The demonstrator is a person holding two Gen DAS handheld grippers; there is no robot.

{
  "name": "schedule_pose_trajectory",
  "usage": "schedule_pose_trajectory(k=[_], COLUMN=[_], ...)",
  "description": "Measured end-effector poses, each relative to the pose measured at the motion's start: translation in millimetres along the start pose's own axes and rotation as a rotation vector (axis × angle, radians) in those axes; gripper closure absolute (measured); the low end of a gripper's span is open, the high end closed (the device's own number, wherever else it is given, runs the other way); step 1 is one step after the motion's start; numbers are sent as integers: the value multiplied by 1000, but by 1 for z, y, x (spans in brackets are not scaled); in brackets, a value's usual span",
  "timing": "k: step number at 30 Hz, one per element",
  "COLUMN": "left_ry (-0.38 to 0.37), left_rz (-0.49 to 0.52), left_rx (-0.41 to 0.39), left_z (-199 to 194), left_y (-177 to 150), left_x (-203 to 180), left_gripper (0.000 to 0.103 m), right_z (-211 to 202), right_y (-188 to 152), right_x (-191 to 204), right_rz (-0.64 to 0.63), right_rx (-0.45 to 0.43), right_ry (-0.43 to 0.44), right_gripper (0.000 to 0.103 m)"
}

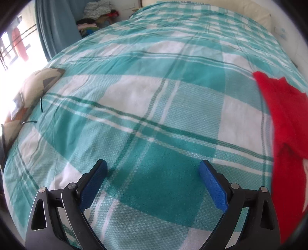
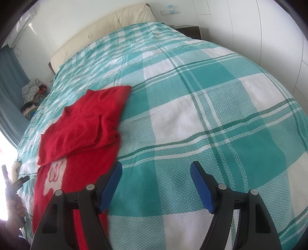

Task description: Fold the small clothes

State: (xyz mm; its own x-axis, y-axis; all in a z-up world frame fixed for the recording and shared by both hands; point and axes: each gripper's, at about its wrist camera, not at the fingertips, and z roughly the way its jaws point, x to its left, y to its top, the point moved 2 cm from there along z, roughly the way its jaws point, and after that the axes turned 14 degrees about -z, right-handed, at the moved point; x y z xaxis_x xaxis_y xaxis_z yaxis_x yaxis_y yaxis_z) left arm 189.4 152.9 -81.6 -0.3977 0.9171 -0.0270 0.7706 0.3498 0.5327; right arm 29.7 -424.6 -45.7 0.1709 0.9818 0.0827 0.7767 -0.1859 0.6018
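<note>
A small red sweater with a white patch on its front lies partly folded on a teal and white plaid bedspread; its upper part is folded over the body. In the left wrist view the sweater lies at the right edge. My right gripper is open and empty above the bedspread, its left finger at the sweater's right edge. My left gripper is open and empty over bare bedspread, left of the sweater.
A cream headboard stands at the far end of the bed. A pile of clothes sits beside a blue curtain. A patterned pillow lies at the bed's left edge. A dark nightstand stands by the wall.
</note>
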Motion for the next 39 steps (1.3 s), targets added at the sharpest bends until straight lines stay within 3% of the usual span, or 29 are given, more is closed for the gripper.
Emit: schedule_pose_trajectory(k=[2, 9, 14, 19, 22, 39], left_ry=[-52, -62, -117, -117, -116, -116], left_rz=[14, 43, 7, 7, 6, 7], left_rx=[-6, -30, -31, -31, -31, -31], left_z=[-1, 13, 15, 17, 17, 17], left_y=[1, -12, -11, -10, -10, -10], left_x=[-2, -5, 4, 4, 3, 4], left_gripper=[2, 0, 0, 0, 0, 0], right_z=[6, 17, 26, 35, 36, 38], right_y=[-4, -12, -19, -22, -22, -24], right_x=[-2, 3, 7, 17, 18, 16], right_rz=[-9, -91, -142, -202, -209, -196], right_rx=[12, 26, 7, 8, 7, -19], right_ry=[-32, -103, -110, -130, -129, -101], right_gripper=[30, 29, 18, 4, 2, 0])
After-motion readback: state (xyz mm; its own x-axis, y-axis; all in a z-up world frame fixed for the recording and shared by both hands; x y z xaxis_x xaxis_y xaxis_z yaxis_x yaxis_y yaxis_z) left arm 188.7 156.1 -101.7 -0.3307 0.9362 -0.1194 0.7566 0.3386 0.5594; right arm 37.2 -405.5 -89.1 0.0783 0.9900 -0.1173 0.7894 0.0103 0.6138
